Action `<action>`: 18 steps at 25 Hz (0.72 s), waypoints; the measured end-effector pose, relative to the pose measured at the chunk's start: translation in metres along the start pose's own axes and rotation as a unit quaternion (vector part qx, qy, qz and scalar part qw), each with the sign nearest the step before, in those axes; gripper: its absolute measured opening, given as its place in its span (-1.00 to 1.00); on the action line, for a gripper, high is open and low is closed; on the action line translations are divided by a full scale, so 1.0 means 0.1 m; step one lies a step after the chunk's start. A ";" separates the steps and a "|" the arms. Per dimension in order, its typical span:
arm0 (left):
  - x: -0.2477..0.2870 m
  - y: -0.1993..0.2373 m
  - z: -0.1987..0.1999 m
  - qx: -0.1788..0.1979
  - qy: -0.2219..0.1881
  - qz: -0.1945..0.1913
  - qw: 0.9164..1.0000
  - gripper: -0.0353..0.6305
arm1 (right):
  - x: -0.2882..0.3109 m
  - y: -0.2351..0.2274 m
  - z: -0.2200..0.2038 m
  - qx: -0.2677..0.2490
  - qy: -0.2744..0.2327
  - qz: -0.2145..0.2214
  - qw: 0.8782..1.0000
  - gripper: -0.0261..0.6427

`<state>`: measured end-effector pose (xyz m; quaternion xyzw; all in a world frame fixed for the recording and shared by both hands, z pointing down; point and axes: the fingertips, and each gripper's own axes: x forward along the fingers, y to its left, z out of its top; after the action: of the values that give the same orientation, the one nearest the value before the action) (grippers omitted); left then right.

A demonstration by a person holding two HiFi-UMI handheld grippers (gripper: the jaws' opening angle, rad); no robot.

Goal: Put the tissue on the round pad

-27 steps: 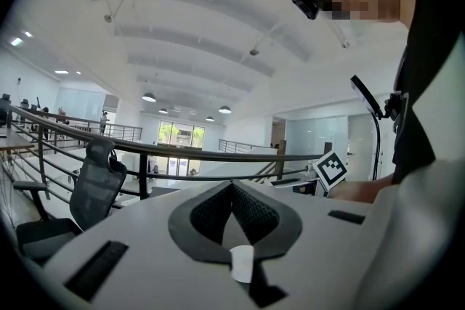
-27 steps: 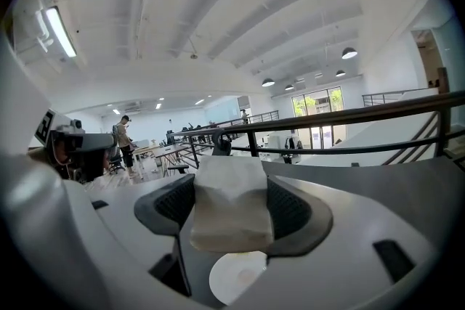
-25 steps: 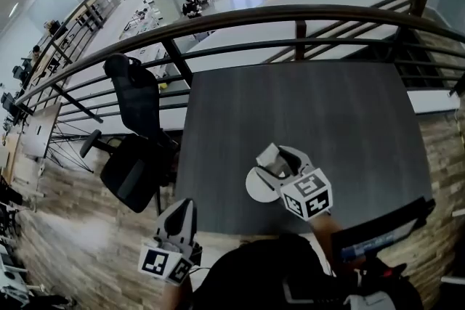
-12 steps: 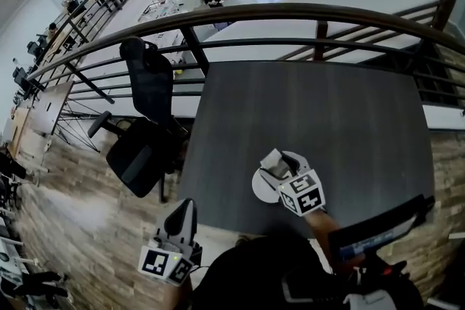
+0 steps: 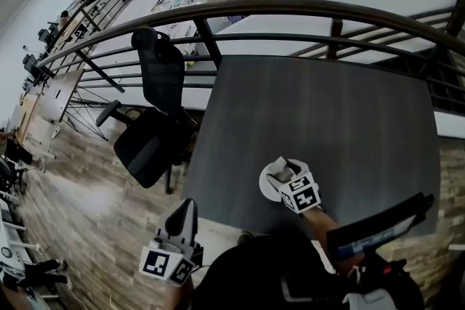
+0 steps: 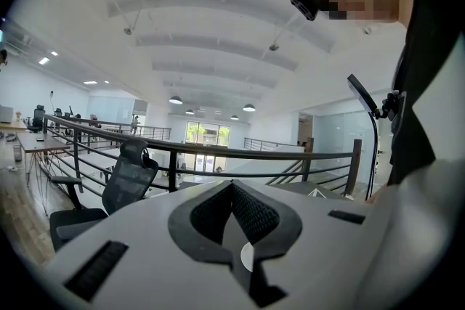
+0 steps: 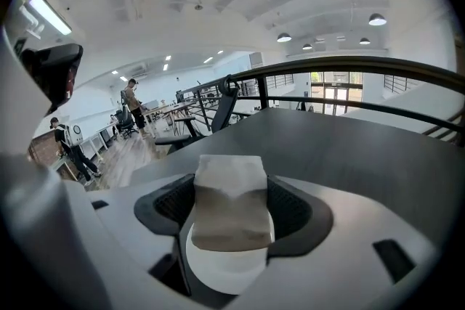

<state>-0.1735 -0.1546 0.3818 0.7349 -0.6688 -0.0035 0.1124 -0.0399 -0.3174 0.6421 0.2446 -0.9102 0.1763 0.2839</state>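
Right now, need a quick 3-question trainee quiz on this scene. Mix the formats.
1. True or false: the left gripper holds the tissue.
2. The right gripper hangs over: A) the round white pad B) an office chair C) the floor.
3. Fill in: the left gripper's fingers are ___.

Key: 1 false, the right gripper's fingers clamp it; 2 A; 3 together.
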 end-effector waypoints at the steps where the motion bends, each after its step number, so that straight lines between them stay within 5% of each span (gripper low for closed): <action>1: -0.03 0.02 -0.04 0.000 0.007 0.007 1.000 -0.88 | 0.05 -0.01 -0.07 -0.001 0.006 -0.002 1.000 0.02; 18: -0.16 0.13 -0.03 -0.004 0.010 0.030 0.999 -0.88 | 0.41 0.04 -0.71 -0.016 0.090 0.000 0.996 0.02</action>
<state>-0.1880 -0.1389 0.3849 0.7140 -0.6894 0.0047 0.1223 -0.0411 -0.2954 0.7207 0.2233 -0.8836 0.1829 0.3686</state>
